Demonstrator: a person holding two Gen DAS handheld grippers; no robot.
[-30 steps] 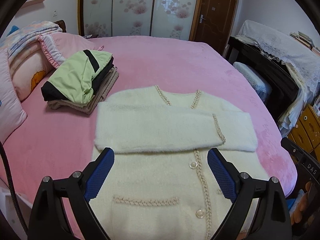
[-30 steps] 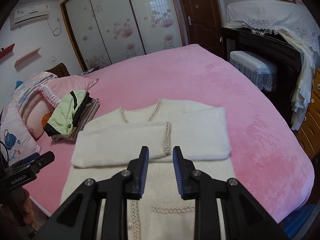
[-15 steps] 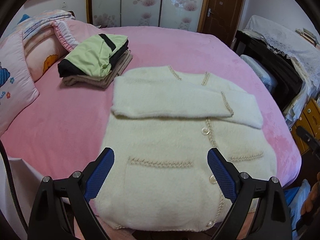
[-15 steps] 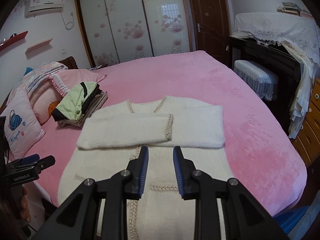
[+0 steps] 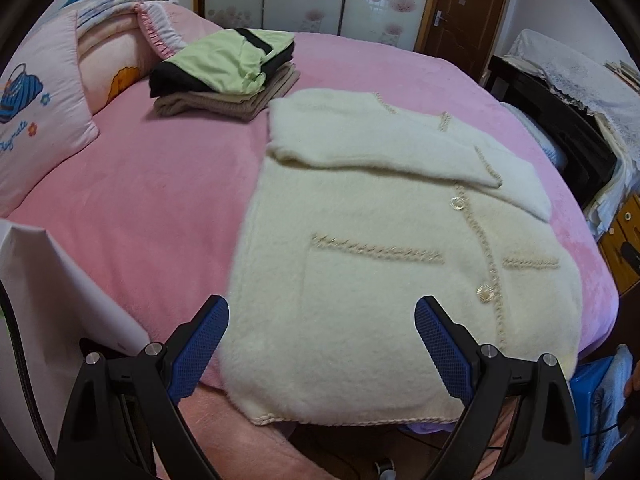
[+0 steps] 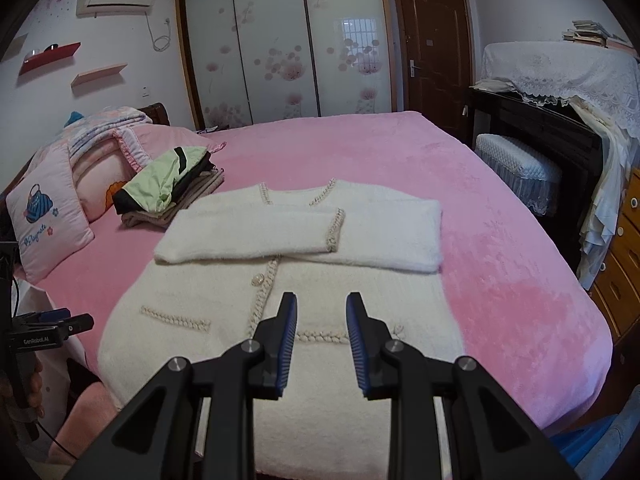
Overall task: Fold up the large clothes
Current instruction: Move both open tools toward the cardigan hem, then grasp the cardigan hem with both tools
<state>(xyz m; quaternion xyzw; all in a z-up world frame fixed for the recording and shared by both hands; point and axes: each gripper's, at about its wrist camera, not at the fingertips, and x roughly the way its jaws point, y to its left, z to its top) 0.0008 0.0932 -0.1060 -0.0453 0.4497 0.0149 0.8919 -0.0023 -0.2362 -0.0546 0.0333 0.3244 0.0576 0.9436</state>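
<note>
- Both claws have pulled back and sunk toward the near edge of the bed point(image 6: 500, 208); the cardigan's hem point(image 5: 360, 420) now shows, where a second ago it was cut off.
- Cardigan point(image 6: 280, 280) lies flat, sleeves crossed over the chest.
- Left claw point(image 5: 320, 344) wide, empty; right claw point(image 6: 321, 332) narrow, empty.
- Likely next: grip the hem (bottom-up fold).

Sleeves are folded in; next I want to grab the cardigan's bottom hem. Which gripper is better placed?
Left, probably. The left gripper has wide-open jaws over the cream cardigan near its hem. The right gripper has narrower jaws and sits further up.
</note>
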